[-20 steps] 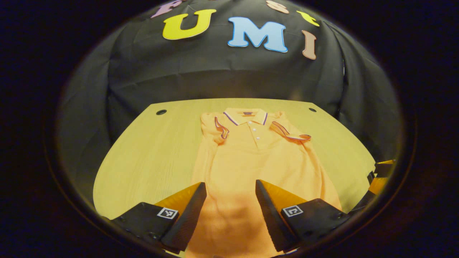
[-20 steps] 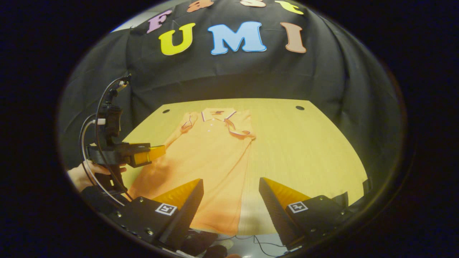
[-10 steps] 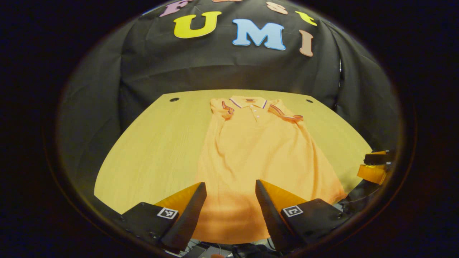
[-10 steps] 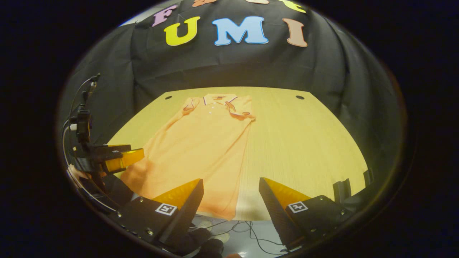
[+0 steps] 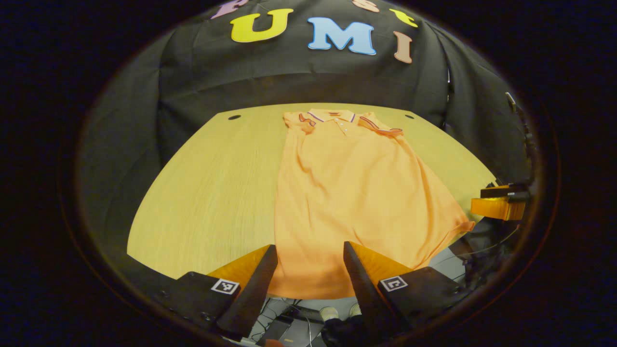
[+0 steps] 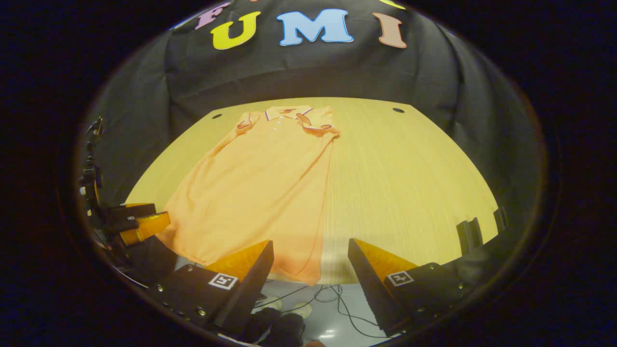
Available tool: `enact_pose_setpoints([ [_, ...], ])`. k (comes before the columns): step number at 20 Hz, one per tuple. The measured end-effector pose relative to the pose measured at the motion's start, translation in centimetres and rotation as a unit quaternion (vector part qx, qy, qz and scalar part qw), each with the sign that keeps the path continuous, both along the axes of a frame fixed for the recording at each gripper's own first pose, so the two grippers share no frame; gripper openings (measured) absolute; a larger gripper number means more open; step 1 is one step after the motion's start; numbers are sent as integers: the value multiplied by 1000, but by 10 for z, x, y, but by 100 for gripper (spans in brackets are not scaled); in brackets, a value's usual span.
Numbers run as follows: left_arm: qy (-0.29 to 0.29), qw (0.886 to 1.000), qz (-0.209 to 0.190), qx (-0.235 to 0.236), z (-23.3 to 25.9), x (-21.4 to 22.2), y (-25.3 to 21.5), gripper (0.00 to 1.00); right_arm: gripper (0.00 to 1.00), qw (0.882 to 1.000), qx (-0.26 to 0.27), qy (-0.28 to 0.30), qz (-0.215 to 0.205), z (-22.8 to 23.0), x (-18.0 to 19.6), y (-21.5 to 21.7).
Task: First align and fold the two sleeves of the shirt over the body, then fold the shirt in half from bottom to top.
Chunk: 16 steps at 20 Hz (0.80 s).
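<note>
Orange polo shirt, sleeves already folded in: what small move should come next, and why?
Probably bring both open grippers down to the bottom hem corners. The orange polo shirt lies flat on the wooden table, both sleeves over the body. Left gripper and right gripper hang at the near edge, holding nothing; the bottom-to-top fold remains.

Shirt [image 5: 356,193] flat on table [image 5: 217,183] — sleeves folded

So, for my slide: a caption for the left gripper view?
Open left gripper over the hem of a shirt with sleeves folded in, on a table.
</note>
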<state>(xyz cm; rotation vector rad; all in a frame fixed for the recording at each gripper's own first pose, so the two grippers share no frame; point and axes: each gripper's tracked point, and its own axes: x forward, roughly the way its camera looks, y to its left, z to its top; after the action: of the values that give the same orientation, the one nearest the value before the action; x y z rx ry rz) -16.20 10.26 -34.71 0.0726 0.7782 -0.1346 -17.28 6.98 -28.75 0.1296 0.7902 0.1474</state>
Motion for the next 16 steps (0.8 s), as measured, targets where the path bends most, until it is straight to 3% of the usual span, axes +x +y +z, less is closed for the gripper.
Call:
enact_pose_setpoints([
  [4,13,1000,4,-10,-11,-9,10,92,97,1000,-9,22,0,-17,-5,10],
  [11,5,1000,-4,15,-23,-17,12,91,97,999,-21,43,11,-34,-12,22],
  [16,2,1000,4,15,-25,-17,6,95,97,999,-30,31,17,-38,-12,26],
])
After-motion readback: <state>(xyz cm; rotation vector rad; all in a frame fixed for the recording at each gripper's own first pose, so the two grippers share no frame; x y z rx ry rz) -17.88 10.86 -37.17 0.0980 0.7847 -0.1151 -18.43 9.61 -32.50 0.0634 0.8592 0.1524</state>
